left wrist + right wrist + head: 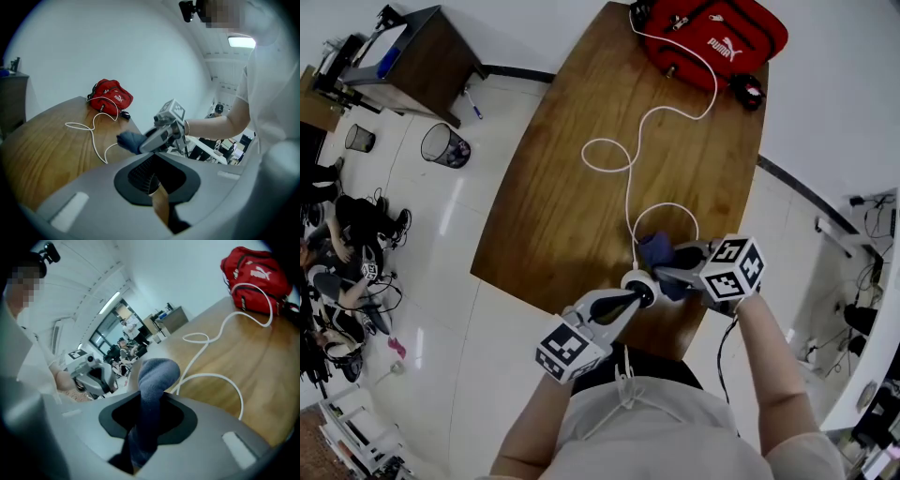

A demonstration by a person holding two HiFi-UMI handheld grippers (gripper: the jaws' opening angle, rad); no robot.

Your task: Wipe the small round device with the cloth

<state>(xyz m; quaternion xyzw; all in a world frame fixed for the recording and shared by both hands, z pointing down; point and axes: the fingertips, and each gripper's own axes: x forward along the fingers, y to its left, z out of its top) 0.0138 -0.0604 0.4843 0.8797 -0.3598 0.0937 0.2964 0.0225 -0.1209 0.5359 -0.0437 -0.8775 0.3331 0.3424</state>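
A small round white device (634, 278) sits over the near edge of the wooden table (553, 206), on the end of a white cable (628, 202). My left gripper (645, 294) is shut on it; in the left gripper view only a thin pale edge shows between the dark pads (140, 176). My right gripper (667, 275) is shut on a dark blue cloth (654, 249), which bulges out past the jaws in the right gripper view (154, 376). The cloth is right beside the device, to its right. I cannot tell whether they touch.
A red bag (717, 37) lies at the table's far end, with the cable running from it in loops. A mesh waste bin (445, 145) and a dark desk (412, 56) stand on the floor to the left. People (347, 244) sit at far left.
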